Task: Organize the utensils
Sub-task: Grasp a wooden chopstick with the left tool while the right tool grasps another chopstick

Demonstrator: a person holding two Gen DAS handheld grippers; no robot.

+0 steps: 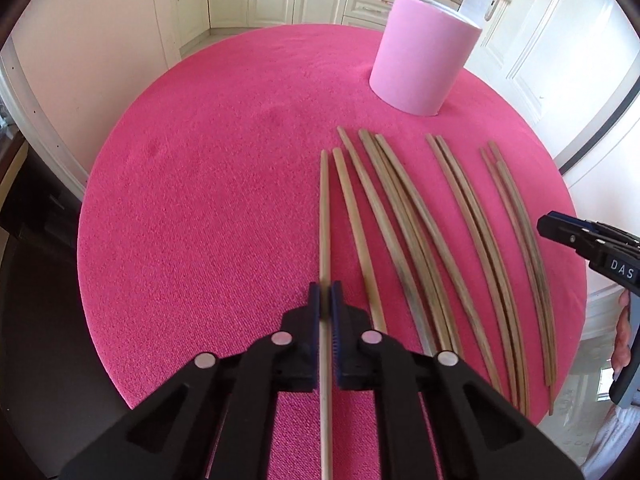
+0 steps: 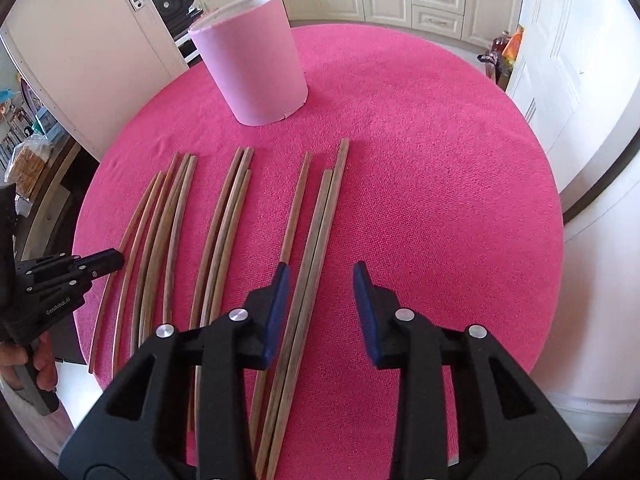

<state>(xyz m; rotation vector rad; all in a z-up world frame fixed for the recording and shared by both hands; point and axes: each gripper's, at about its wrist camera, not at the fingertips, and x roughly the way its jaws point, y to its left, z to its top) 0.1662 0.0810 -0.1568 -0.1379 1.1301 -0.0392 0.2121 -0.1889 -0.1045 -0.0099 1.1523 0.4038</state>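
While the left hand-held gripper [image 1: 325, 300] clamps one chopstick [image 1: 324, 216], the right hand-held gripper [image 2: 322, 280] gapes.

The left wrist view looks forward and steeply down, close above the round magenta cloth-covered table [image 1: 224, 184]. The right wrist view faces likewise. Both share the table, the row of wooden chopsticks [image 1: 404, 216] [image 2: 224, 216] and the pale pink cylindrical holder [image 1: 424, 68] [image 2: 252, 64] in the upper frame.
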